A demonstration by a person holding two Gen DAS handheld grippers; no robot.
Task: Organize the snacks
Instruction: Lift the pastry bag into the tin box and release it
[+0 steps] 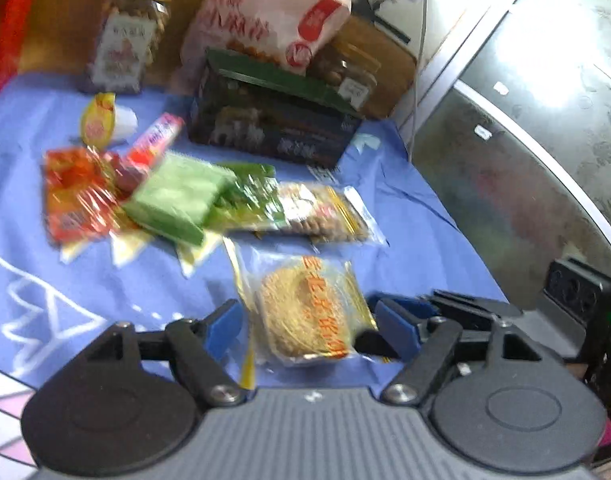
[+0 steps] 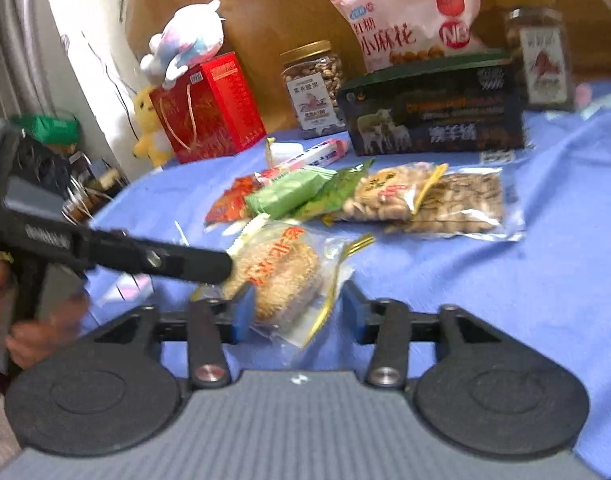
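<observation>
1. Your left gripper (image 1: 309, 330) stands wide open, gripping nothing; the round golden noodle cake in its clear wrapper (image 1: 305, 312) lies on the blue cloth (image 1: 405, 216) between the blue fingertips.
2. Your right gripper (image 2: 295, 308) is open astride the same cake, near its right edge; whether the left pad touches it, you cannot tell.

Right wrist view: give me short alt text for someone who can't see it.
The right gripper is open around a clear packet holding a round golden noodle cake on a blue cloth, with the left gripper reaching in from the left. Behind lie mixed snack packets, a dark box, jars and a pink bag.
</observation>
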